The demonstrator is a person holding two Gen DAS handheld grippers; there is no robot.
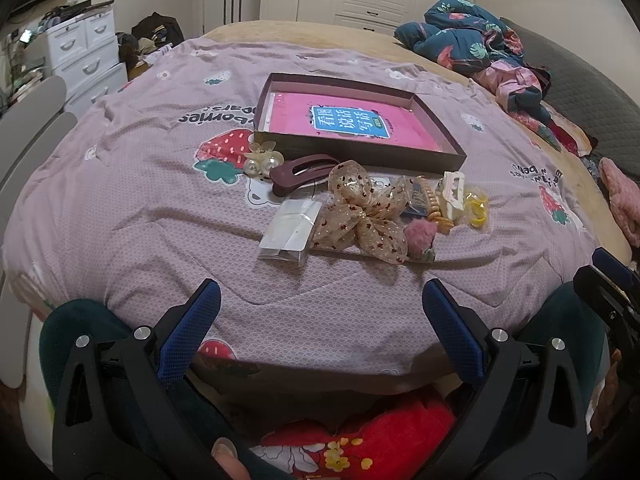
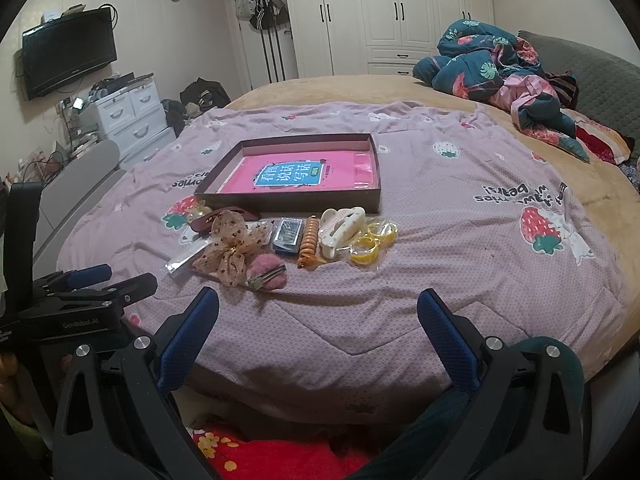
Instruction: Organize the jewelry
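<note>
Both grippers hung spread and empty over the bed's near edge — left gripper (image 1: 320, 320), right gripper (image 2: 318, 320). The hair accessories lay in a row on the quilt (image 1: 140, 208), just before the shallow box (image 1: 454, 148). The gauzy bow (image 1: 360, 216) looked light and floppy, best pinched at its knot; the white claw clip (image 2: 340, 230) seemed rigid, slippery. The clear packet (image 1: 288, 232) hid its contents — glare blurred it

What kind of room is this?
Most likely a bedroom: a bed with a strawberry quilt, a white wardrobe behind it, and a wall TV above white drawers.
</note>
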